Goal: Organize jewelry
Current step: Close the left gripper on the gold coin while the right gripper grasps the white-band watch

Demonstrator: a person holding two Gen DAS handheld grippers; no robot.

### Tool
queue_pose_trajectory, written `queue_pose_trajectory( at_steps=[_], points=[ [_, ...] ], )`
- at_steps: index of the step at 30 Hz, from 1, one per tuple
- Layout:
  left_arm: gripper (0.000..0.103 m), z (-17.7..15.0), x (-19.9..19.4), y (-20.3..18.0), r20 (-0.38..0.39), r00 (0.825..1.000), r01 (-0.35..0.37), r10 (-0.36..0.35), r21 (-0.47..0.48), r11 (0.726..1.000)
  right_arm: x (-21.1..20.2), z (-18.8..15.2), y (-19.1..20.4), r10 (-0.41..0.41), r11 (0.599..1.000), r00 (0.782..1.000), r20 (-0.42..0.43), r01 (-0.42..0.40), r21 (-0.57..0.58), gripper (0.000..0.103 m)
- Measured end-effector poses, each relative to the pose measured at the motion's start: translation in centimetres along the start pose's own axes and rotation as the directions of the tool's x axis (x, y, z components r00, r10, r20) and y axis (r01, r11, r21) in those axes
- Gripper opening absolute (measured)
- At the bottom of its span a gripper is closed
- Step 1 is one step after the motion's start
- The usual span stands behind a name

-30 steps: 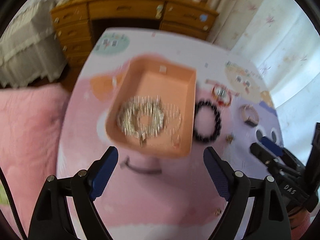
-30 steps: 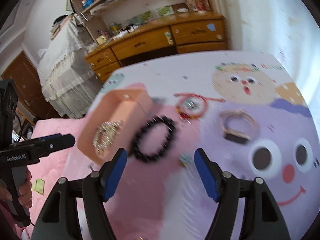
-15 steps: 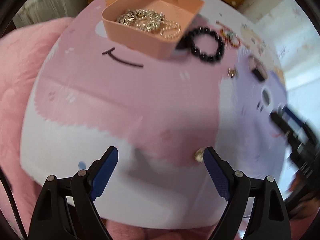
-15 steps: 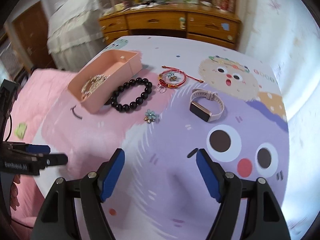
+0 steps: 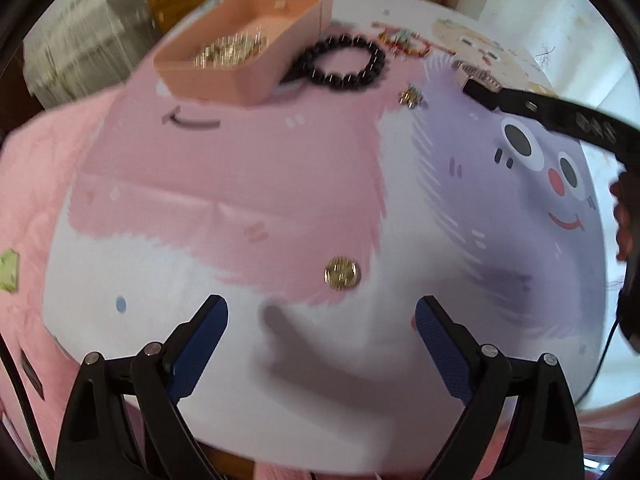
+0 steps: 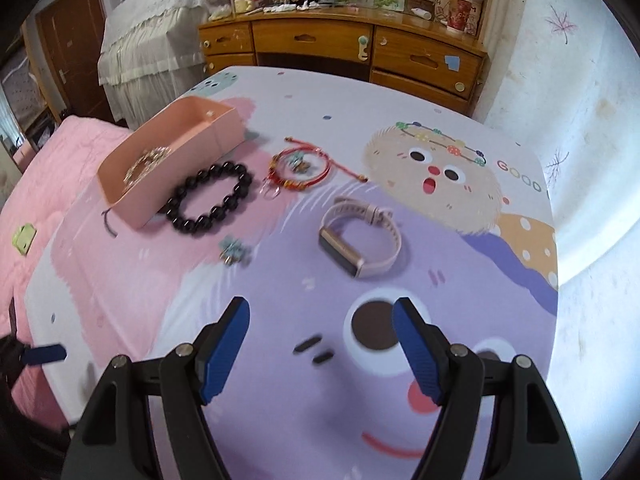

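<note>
A peach tray [image 6: 120,196] [image 5: 240,80] holds gold chains [image 5: 228,50] at the table's far left. Beside it lie a black bead bracelet [image 6: 210,200] [image 5: 344,62], a red cord bracelet [image 6: 300,166], a pink band watch [image 6: 360,236] and a small flower brooch [image 6: 234,252] [image 5: 410,96]. A small gold round piece [image 5: 341,273] lies just ahead of my left gripper [image 5: 320,320], which is open and empty. My right gripper [image 6: 320,332] is open and empty over the purple print, short of the watch.
The table wears a cartoon-print cloth [image 6: 440,184]. A wooden dresser [image 6: 360,52] stands behind it, a pink bed cover [image 6: 48,152] to the left, a white wall at the right. The right gripper's body [image 5: 560,112] crosses the left wrist view at upper right.
Both grippers pulled back from the tray toward the near edge. The left one now faces the gold round piece; the right one looks over the watch and bracelets. Both stayed open.
</note>
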State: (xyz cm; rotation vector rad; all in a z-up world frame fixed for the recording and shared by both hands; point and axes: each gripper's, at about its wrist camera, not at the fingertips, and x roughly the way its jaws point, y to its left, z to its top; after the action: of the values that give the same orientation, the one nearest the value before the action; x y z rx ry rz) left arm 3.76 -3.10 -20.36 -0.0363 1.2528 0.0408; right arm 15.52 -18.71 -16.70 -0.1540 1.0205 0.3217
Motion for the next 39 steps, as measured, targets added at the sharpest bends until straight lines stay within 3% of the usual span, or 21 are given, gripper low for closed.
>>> queue_pose_trajectory(
  at_steps=[6, 11, 14, 15, 19, 25, 28, 30, 32, 35, 39],
  points=[
    [0.092, -1.2, 0.4, -2.3, 0.111, 0.993, -0.053, 0.045, 0.069, 0.996, 2.0, 0.7, -0.1, 0.031, 0.999, 0.999, 0.042, -0.03, -0.016, 0.074],
    [0.086, -1.1, 0.4, -1.7, 0.11, 0.994, 0.008, -0.011, 0.023, 1.0, 2.8, 1.0, 0.9, -0.021, 0.995, 0.997, 0.071, 0.028, -0.099, 0.074],
    [0.077, -0.6, 1.0, -1.3, 0.096, 0.994, 0.063, -0.061, -0.013, 0.998, 3.3, 1.2, 1.0, -0.007, 0.992, 0.997, 0.079, 0.017, -0.126, 0.074],
    [0.067, -0.5, 1.2, -1.1, 0.085, 0.994, 0.076, -0.073, -0.028, 0.997, 3.5, 1.2, 1.0, 0.0, 0.991, 0.997, 0.077, 0.01, -0.13, 0.074],
    [0.057, -0.4, 1.0, -1.0, 0.099, 0.994, 0.058, -0.053, -0.045, 0.997, 4.1, 1.5, 1.1, 0.02, 0.991, 0.998, 0.067, -0.01, -0.135, 0.074],
    [0.031, -0.5, 0.8, -1.0, 0.121, 0.992, 0.025, -0.023, -0.013, 1.0, 5.3, 1.7, 1.3, -0.006, 0.988, 1.0, 0.03, 0.01, -0.154, 0.059],
    [0.017, -0.2, 1.0, -0.4, 0.117, 0.993, 0.024, -0.021, -0.027, 0.999, 6.2, 1.9, 0.9, 0.027, 0.99, 1.0, -0.01, -0.028, -0.141, 0.037],
    [0.017, -0.2, 1.0, 0.0, 0.116, 0.993, 0.038, -0.034, -0.037, 0.999, 6.2, 2.1, 0.4, 0.06, 0.993, 0.998, -0.003, -0.06, -0.097, 0.02],
    [0.017, -0.1, 1.1, 0.0, 0.118, 0.992, 0.039, -0.034, -0.039, 0.999, 6.3, 2.1, 0.2, 0.047, 0.995, 0.999, -0.006, -0.047, -0.09, 0.012],
    [0.017, 0.0, 1.2, -0.1, 0.12, 0.992, 0.029, -0.025, -0.032, 0.999, 6.2, 2.0, 0.1, 0.071, 0.995, 0.997, -0.013, -0.072, -0.074, 0.009],
    [0.017, 0.0, 1.3, 0.5, 0.13, 0.99, 0.068, -0.062, -0.045, 0.997, 5.9, 2.0, 0.3, 0.111, 0.992, 0.994, -0.016, -0.112, -0.062, 0.009]
  ],
)
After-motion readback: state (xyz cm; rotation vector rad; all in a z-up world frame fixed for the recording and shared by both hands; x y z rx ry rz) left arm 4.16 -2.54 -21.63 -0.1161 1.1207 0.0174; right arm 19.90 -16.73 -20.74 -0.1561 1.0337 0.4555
